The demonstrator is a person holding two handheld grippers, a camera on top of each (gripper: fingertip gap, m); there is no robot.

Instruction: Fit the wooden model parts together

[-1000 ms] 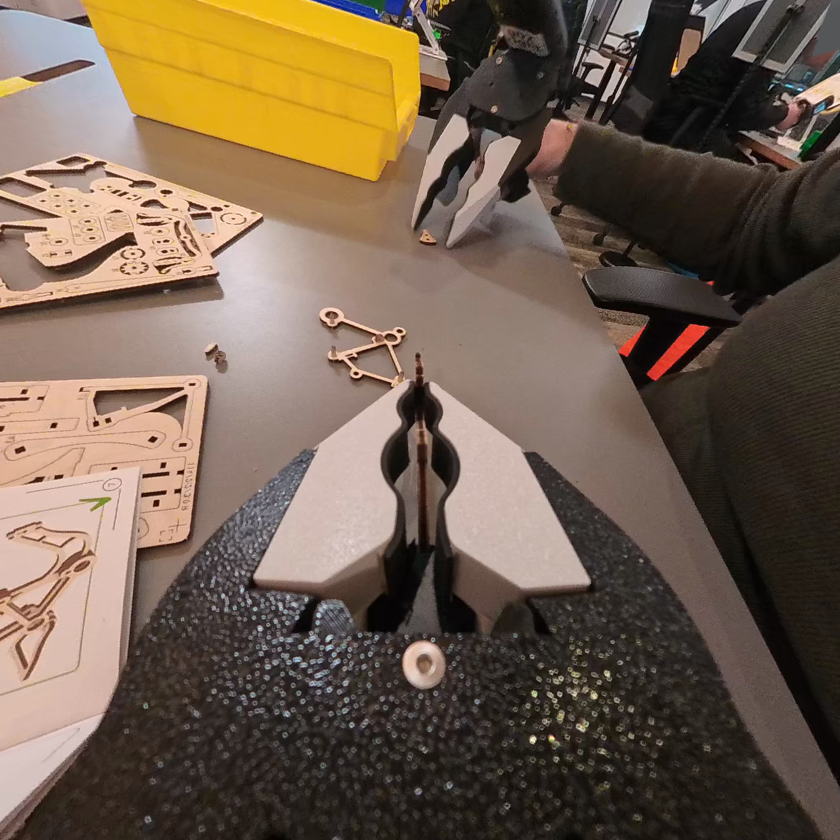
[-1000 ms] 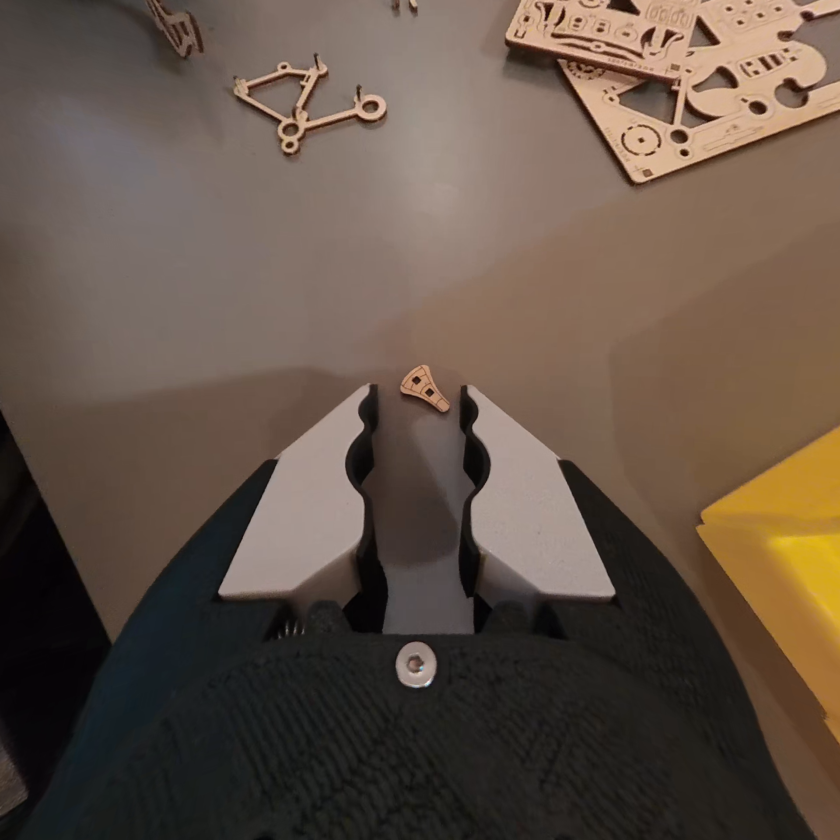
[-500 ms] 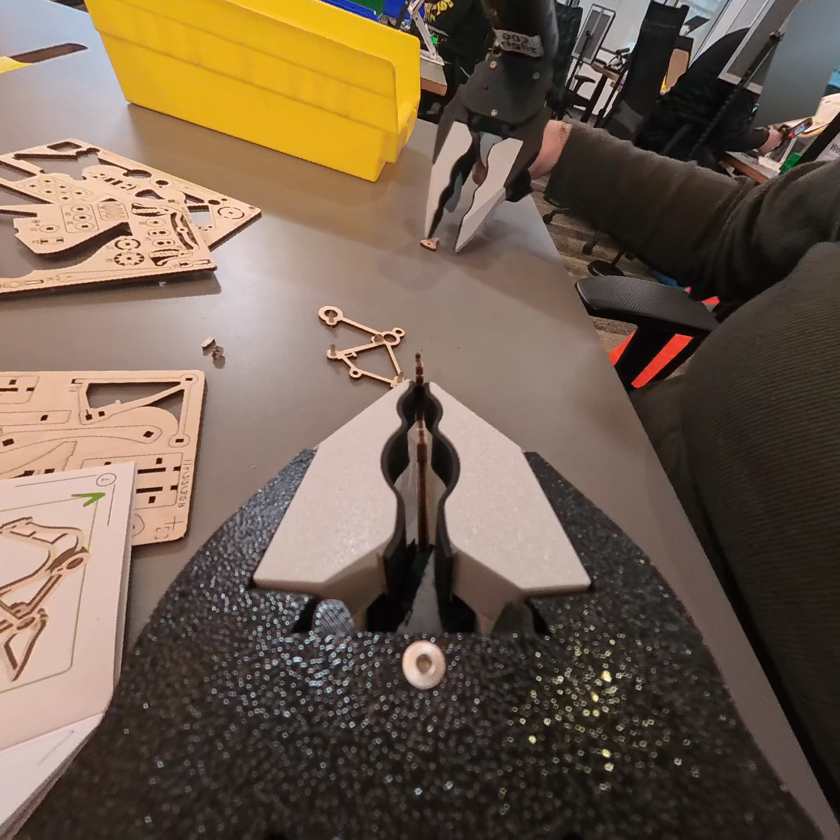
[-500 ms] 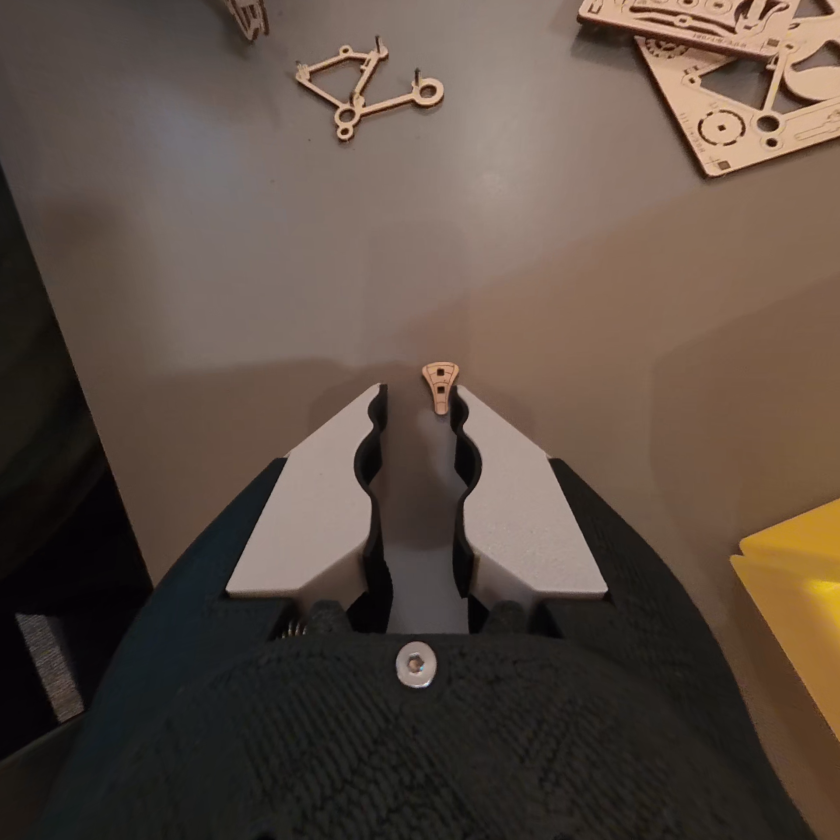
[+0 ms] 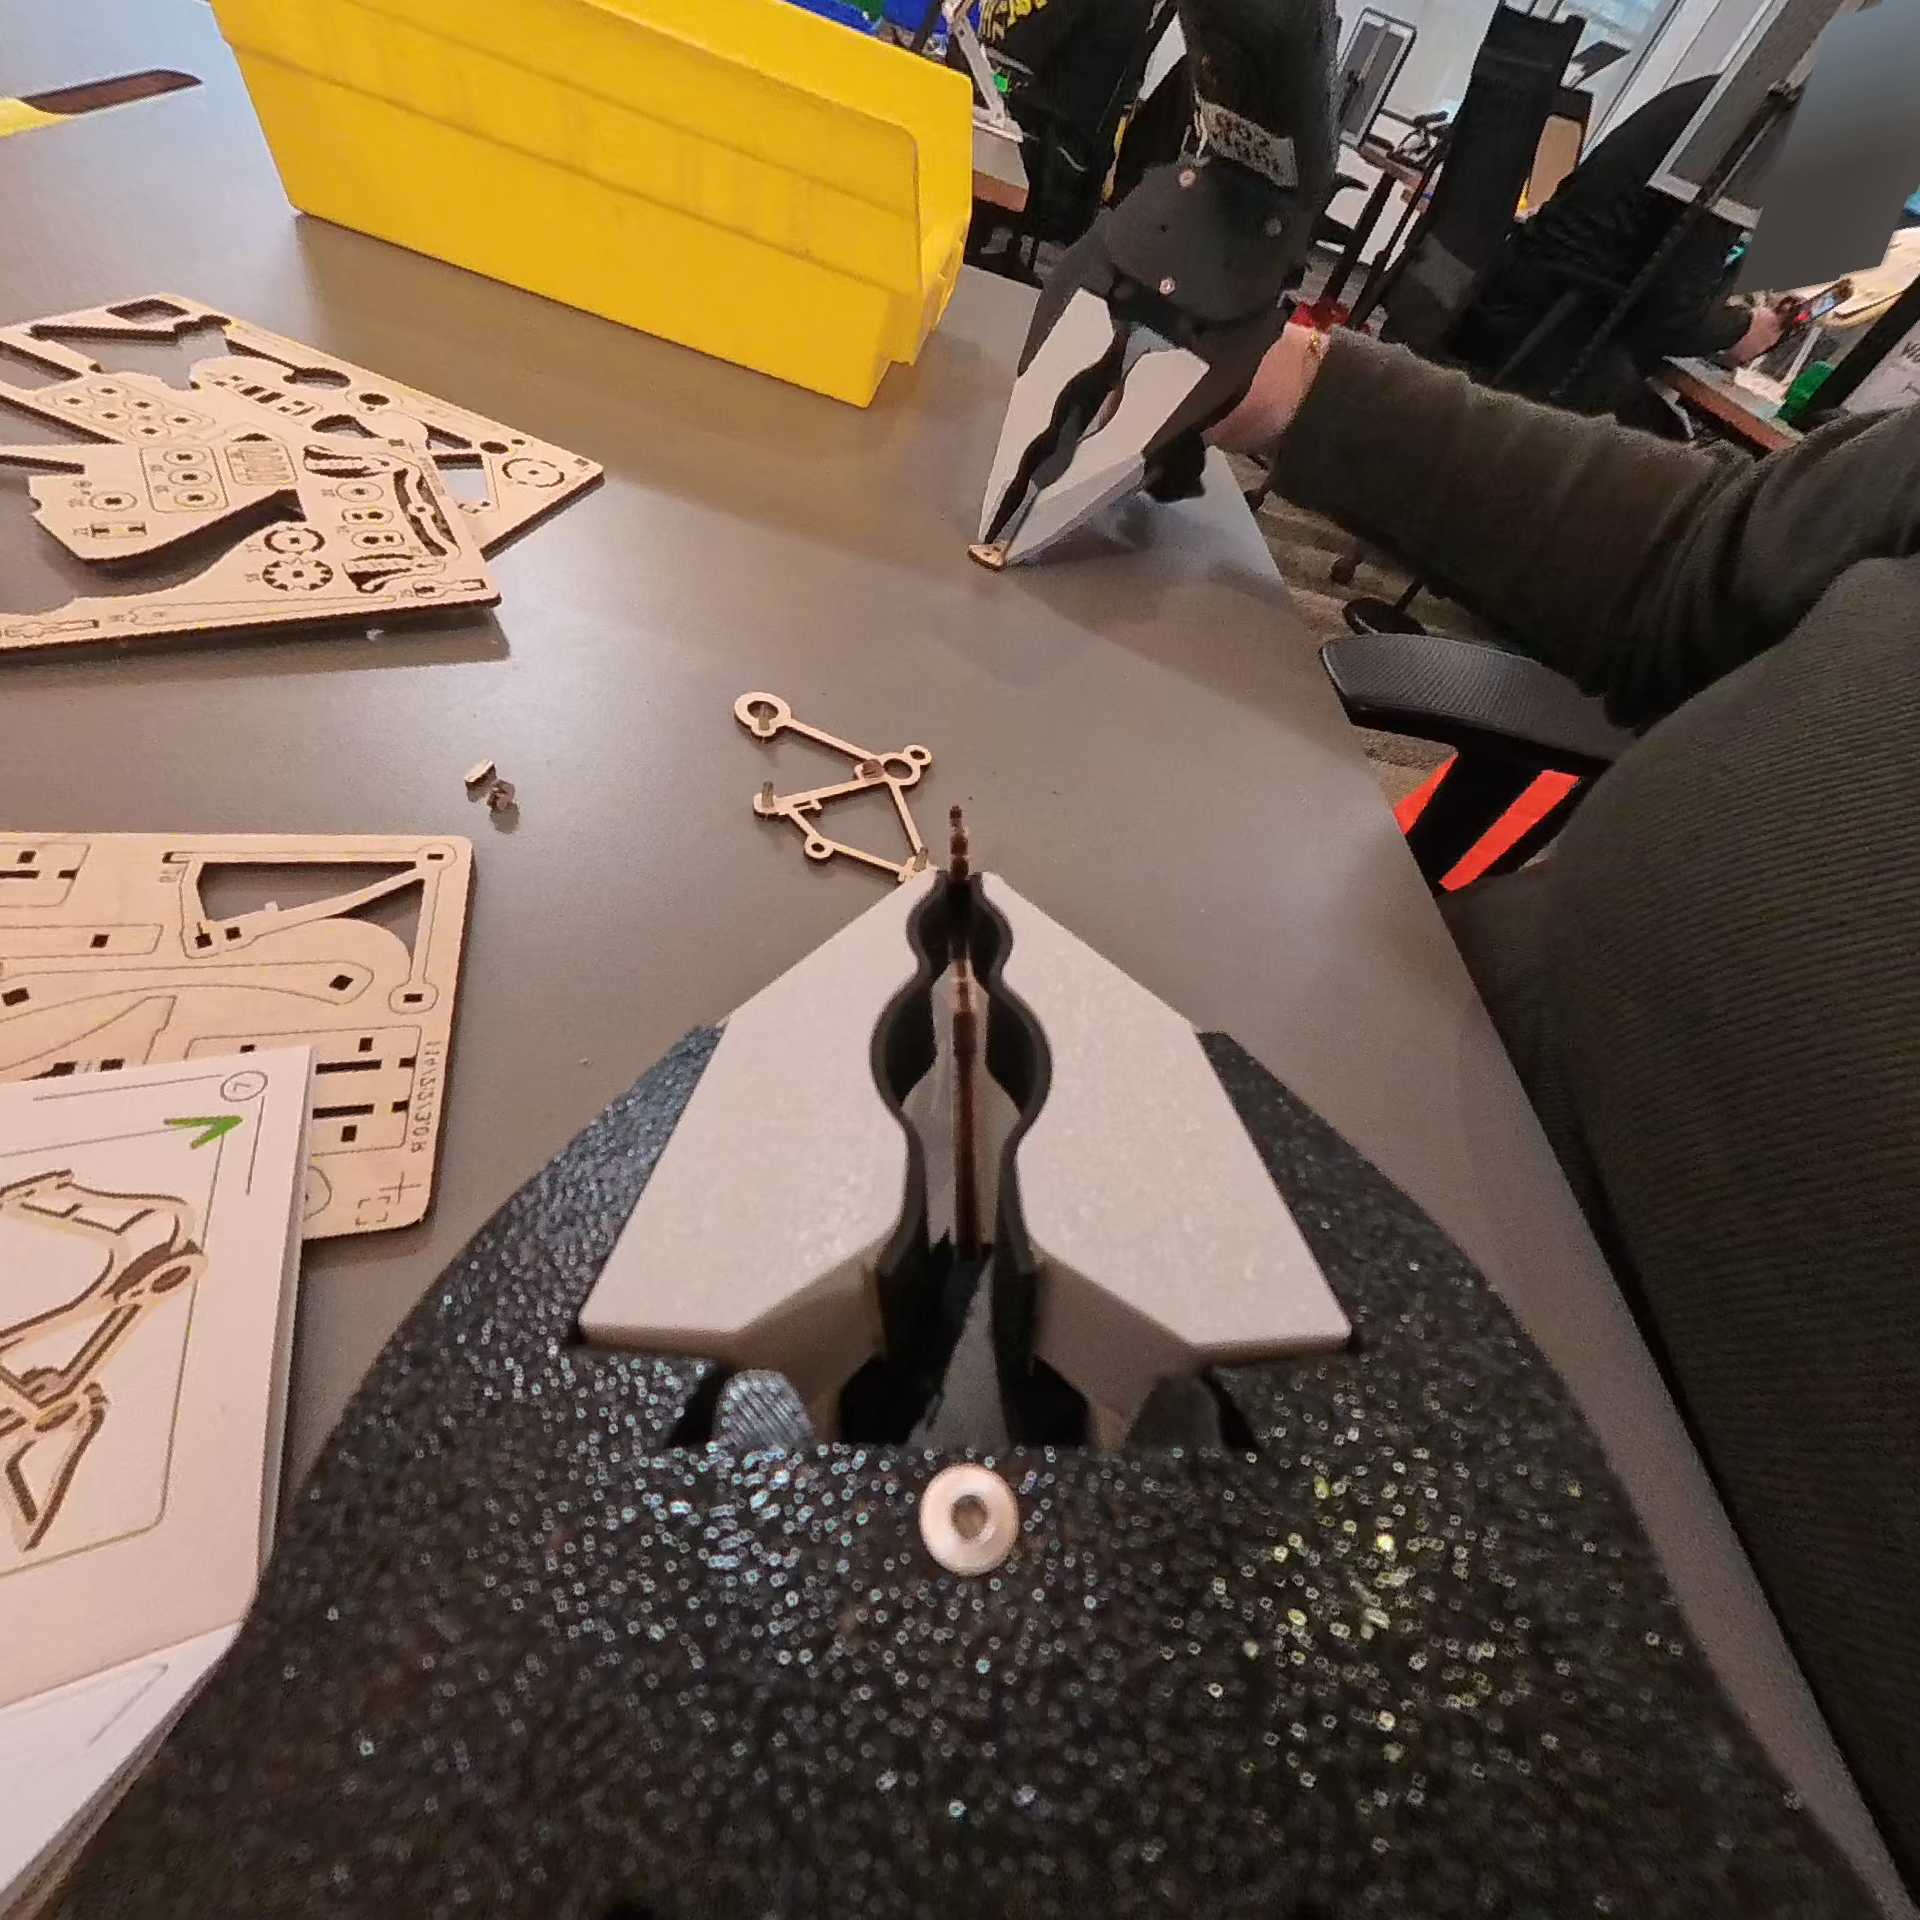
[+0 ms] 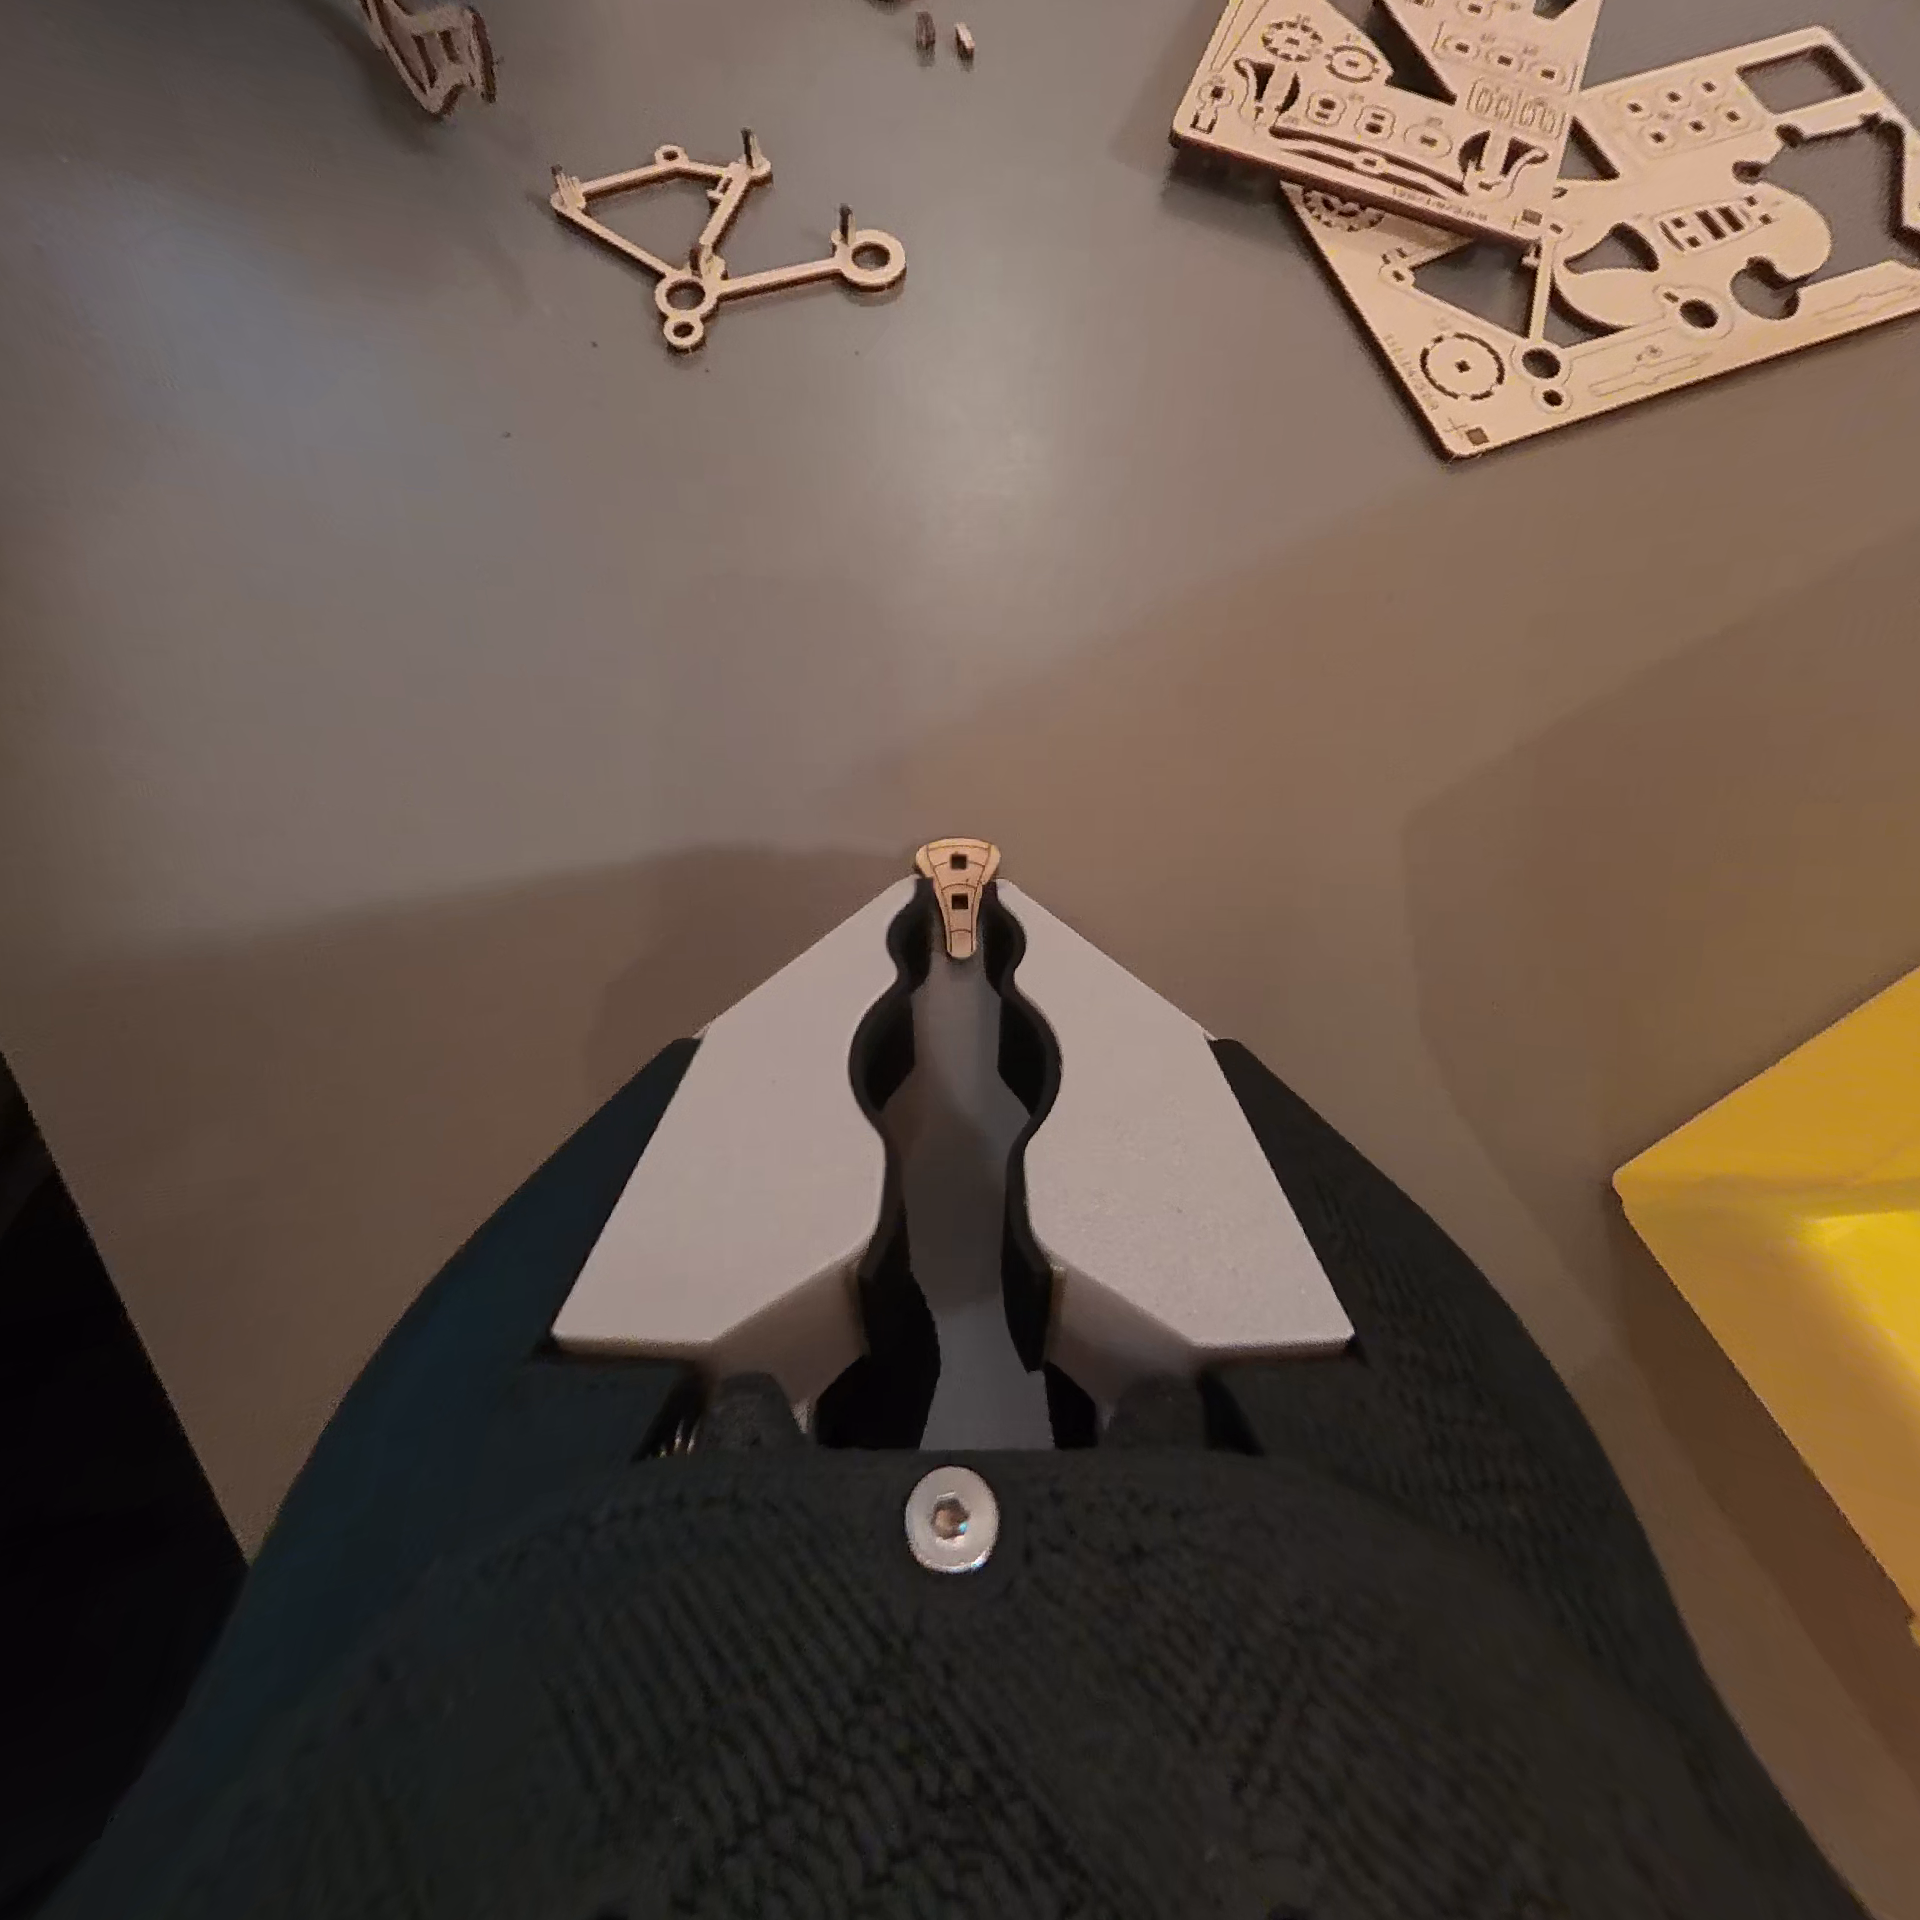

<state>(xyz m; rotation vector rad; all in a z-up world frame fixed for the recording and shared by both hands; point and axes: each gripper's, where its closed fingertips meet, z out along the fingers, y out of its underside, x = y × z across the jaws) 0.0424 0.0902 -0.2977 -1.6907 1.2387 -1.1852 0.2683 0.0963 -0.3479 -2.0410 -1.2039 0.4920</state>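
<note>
Two grippers are at work, and the change is on the right: a second ago the right gripper [image 6: 958, 902] stood with its jaws apart around the small fan-shaped wooden piece [image 6: 958, 883] lying flat on the worktop [image 6: 727, 582]; now the jaws have drawn in on that piece's narrow stem, its wide end poking out past the tips. It still appears to rest on the worktop, so the pinch looks made but not yet lifted. The left gripper [image 5: 957, 883] has not shifted, its jaws clamped on a thin wooden strip [image 5: 961, 1081] held edge-on above the worktop, near the loose triangular linkage frame [image 5: 842, 795]. With one part in each gripper, the next move is likely to raise the small piece and bring it to the strip; so slight a hold could slip.
</note>
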